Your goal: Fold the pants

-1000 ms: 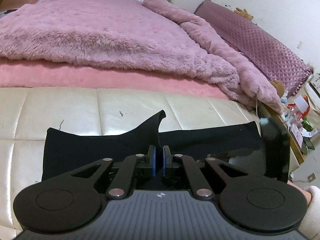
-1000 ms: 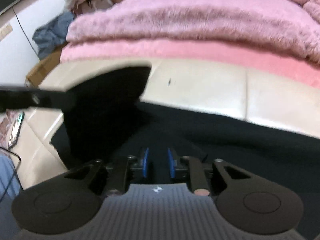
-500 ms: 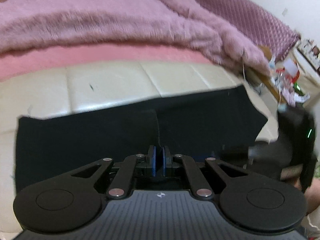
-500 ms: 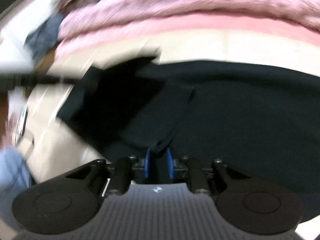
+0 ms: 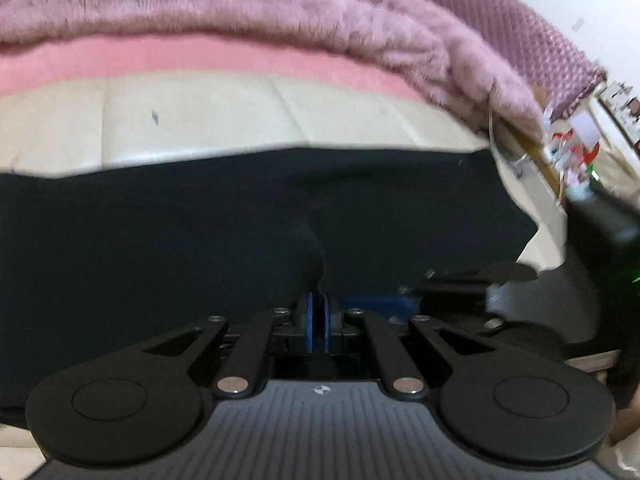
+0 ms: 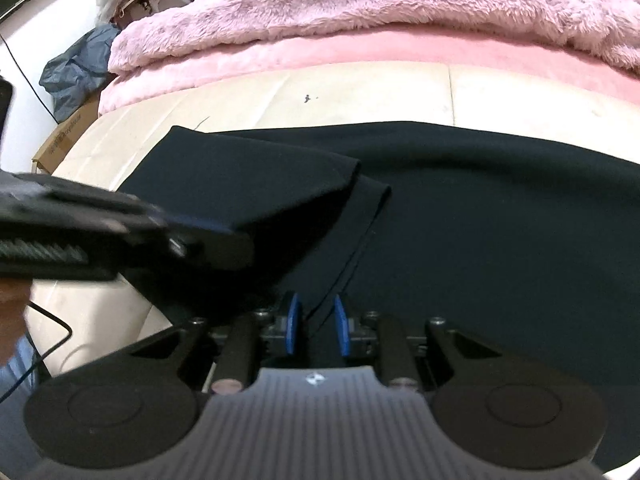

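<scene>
the left gripper (image 5: pixel 318 322) has its jaws pressed together on a ridge of the black pants (image 5: pixel 160 248), the blue pads nearly touching with cloth between them. the right gripper (image 6: pixel 316 330) has its jaws spread a little, and a hemmed edge of the pants (image 6: pixel 500 240) runs down into the gap between the blue pads; whether they touch the cloth i cannot tell. in the right wrist view the left gripper (image 6: pixel 100 236) comes in from the left, blurred, carrying a folded layer of the pants raised over the flat part

the pants lie spread across a cream padded bench (image 5: pixel 200 124) with stitched seams and a small dark mark on it, also seen in the right wrist view (image 6: pixel 320 92). beyond the bench is a bed with a pink sheet (image 5: pixel 200 56) and a fluffy mauve blanket (image 5: pixel 240 0) heaped over it. a quilted purple headboard (image 5: pixel 540 32) stands at the far right of the left wrist view, with blurred colourful clutter (image 5: pixel 576 148) below it

in the right wrist view a cardboard box (image 6: pixel 64 136) sits beside the bed at the left with a grey-blue bundle of cloth (image 6: pixel 76 72) on top of it; what is inside the box is hidden
</scene>
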The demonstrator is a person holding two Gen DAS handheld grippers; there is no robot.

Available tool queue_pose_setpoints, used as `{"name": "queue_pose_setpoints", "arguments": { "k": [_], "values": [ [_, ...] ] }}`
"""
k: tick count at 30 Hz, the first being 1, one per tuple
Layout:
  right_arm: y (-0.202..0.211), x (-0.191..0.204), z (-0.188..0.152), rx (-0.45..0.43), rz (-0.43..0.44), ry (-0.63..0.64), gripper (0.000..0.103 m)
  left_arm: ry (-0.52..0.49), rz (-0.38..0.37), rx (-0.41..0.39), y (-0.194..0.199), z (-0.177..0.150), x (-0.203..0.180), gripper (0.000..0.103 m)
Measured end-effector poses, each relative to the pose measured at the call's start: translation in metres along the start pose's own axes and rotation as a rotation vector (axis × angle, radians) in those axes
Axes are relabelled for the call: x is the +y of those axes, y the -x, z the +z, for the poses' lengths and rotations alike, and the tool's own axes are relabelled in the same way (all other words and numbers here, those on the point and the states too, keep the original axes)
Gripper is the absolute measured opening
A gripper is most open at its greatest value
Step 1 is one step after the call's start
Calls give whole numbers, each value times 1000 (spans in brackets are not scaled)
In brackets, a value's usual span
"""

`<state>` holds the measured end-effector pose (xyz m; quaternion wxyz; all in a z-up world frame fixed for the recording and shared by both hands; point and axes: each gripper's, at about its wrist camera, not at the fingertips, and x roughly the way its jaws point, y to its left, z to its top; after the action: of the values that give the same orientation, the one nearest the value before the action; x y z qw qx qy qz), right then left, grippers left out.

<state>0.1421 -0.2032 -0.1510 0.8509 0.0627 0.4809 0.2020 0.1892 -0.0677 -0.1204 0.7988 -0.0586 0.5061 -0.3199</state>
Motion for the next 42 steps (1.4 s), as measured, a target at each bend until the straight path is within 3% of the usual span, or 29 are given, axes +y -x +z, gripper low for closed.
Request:
{"name": "queue_pose_setpoints", "arguments": {
  "k": [3, 5, 10, 13, 20, 25, 30, 32, 37, 42],
  "values": [
    [4, -3, -2, 1, 1, 8, 16, 82, -22, 41, -10, -6, 13, 7],
    [9, -5, -3, 2, 4, 12, 17, 144, -57, 40, -7, -7, 22, 21],
    [22, -14, -1, -27, -19, -51, 31, 272, -157, 25, -5, -8, 38, 43],
    [32, -27, 0, -62, 9, -148, 41, 303, -175, -43, 10, -7, 45, 43],
    [11, -54, 2, -49, 166, -440, 42, 270, 56, -129, 52, -9, 68, 43],
    [-2, -61, 1, -62, 220, -553, 41, 312, 98, -158, 71, -23, 85, 43],
    [-16, -52, 8, -50, 249, -546, 27, 351, 158, -193, 88, -36, 94, 43],
    [-18, -49, 11, -50, 225, -531, 2, 373, 193, -222, 97, -37, 97, 43],
    [-5, -34, 23, -65, 167, -431, 0, 420, 274, -278, 125, -43, 113, 43],
    [37, -13, 58, -131, 187, -316, 0, 458, 319, -340, 149, -50, 120, 43]
  ]
}}
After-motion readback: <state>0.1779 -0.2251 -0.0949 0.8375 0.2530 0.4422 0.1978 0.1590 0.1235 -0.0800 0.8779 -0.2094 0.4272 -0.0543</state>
